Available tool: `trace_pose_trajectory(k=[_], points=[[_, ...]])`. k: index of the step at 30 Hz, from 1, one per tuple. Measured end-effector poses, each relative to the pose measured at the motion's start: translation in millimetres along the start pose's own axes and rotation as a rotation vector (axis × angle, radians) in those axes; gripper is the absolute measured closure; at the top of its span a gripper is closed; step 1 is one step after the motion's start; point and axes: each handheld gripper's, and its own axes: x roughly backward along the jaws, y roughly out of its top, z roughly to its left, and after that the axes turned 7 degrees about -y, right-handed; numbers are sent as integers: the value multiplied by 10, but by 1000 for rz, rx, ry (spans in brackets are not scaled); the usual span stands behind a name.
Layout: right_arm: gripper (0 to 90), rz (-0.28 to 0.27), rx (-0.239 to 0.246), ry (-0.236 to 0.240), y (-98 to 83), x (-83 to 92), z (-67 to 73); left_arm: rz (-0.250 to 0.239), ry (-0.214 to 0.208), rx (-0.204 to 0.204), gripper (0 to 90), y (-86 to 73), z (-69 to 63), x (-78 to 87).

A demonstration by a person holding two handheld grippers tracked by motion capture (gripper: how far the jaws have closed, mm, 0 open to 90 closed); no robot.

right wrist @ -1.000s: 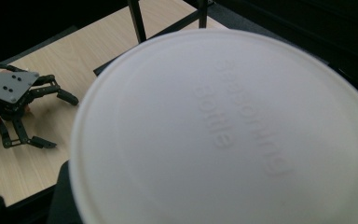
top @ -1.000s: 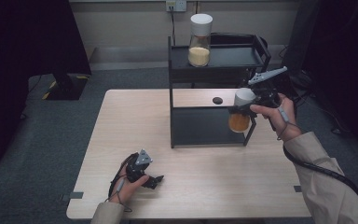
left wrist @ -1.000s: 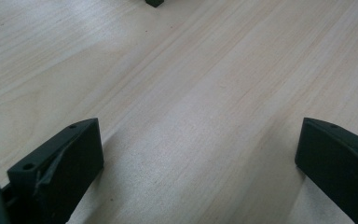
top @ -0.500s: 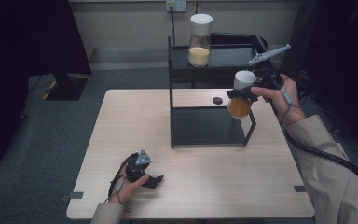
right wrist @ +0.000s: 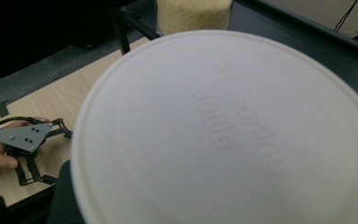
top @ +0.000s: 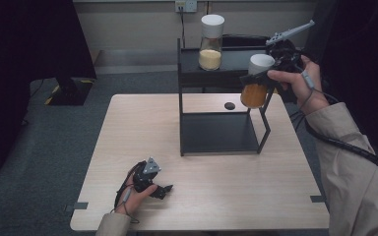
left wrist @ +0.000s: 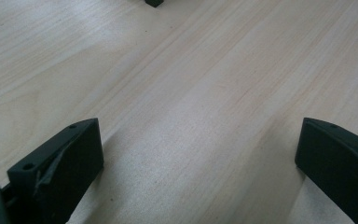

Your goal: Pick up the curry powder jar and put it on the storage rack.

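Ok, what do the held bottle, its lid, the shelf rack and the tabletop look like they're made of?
Held bottle: clear, glass or plastic, since the orange filling shows through. Its lid: matte white, probably moulded plastic, with raised lettering. Shelf rack: thin black frame and flat shelves, likely painted metal. Tabletop: pale wood or wood-look laminate, with visible grain lines.

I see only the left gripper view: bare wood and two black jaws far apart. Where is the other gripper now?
Observer: The right gripper is raised beside the top shelf of the black rack, holding a jar with orange contents.
Operator: Is another jar there?
Observer: Yes, a jar with pale yellow contents stands on that top shelf.
Operator: Is anything written on the held jar?
Observer: Its white lid carries raised words, "seasoning bottle".
Operator: And my gripper?
Observer: The left gripper rests low on the table, near its front edge.
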Motion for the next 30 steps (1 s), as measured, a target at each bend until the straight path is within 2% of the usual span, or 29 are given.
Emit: trace_pose_trajectory(k=[13, 22, 30], points=[[361, -11, -3, -33, 338, 84, -37, 0, -2, -1, 1, -1, 4, 1], [361, -40, -11, -61, 545, 129, -101, 0, -2, -2, 2, -2, 5, 1], [361, -49, -27, -96, 660, 39, -154, 0, -2, -2, 2, -1, 6, 2]])
